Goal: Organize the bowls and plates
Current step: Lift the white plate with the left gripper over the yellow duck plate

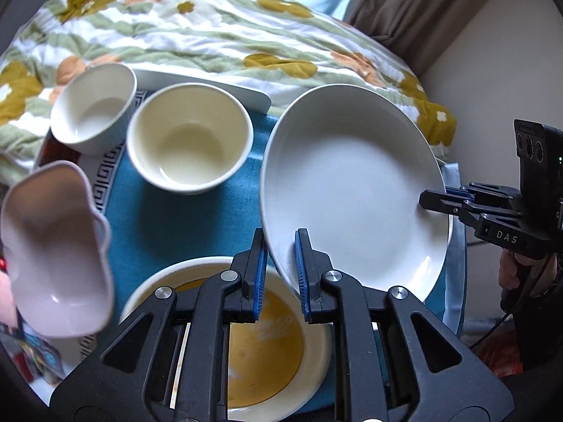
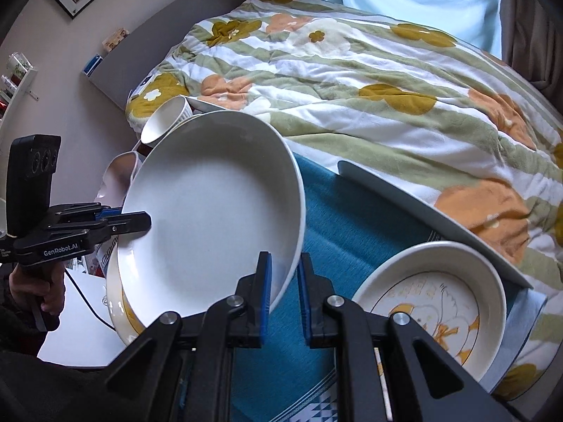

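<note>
Blue cloth (image 2: pixel 337 218) — only right wrist shows duck plate (image 2: pixel 427 302).

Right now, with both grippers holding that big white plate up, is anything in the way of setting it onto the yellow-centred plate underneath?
Nothing visible: the white plate, clamped by left gripper and right gripper, hangs tilted above the yellow-centred plate, which looks empty where it shows.

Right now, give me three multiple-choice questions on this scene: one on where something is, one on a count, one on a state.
1. Where is the yellow-centred cream bowl?
A. under the raised plate's near edge
B. on the quilt
C. inside a cup

2. How many grippers clamp the large plain white plate?
A. none
B. one
C. two

3. How does that plate sit?
A. flat
B. tilted, lifted
C. upside down

A: left wrist view shows it below.
C: left gripper and right gripper each pinch the rim.
B: one edge rides higher.
</note>
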Motion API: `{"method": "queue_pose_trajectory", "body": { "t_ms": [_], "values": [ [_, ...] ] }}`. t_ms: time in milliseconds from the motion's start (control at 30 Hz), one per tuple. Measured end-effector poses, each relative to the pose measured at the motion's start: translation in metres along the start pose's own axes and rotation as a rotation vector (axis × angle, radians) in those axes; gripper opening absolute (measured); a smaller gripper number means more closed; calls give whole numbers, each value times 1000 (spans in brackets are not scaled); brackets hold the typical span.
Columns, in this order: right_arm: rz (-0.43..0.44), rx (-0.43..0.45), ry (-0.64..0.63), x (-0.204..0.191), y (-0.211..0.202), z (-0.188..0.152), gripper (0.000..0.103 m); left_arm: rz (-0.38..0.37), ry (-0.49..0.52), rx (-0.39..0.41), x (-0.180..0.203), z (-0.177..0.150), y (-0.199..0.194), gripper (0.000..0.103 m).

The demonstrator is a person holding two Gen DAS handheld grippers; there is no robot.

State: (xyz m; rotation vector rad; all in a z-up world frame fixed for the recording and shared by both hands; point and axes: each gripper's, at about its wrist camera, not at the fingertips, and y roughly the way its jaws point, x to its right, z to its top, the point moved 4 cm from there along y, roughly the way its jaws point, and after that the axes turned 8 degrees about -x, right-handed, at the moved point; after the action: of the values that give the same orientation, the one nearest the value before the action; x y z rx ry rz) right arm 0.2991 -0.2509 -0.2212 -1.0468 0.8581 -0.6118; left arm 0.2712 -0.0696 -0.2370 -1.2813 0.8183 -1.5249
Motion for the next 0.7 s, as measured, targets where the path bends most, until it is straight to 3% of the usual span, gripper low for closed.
{"method": "queue_pose_trajectory", "body": {
  "t_ms": [333, 700],
  "values": [
    [-25, 84, 187, -87, 3, -58, 14, -13, 161, -59, -40, -55, -33, 14],
    [-8, 76, 360, -123, 49, -103, 14, -43, 159, -161, -78, -109, 0, 14]
  ]
}}
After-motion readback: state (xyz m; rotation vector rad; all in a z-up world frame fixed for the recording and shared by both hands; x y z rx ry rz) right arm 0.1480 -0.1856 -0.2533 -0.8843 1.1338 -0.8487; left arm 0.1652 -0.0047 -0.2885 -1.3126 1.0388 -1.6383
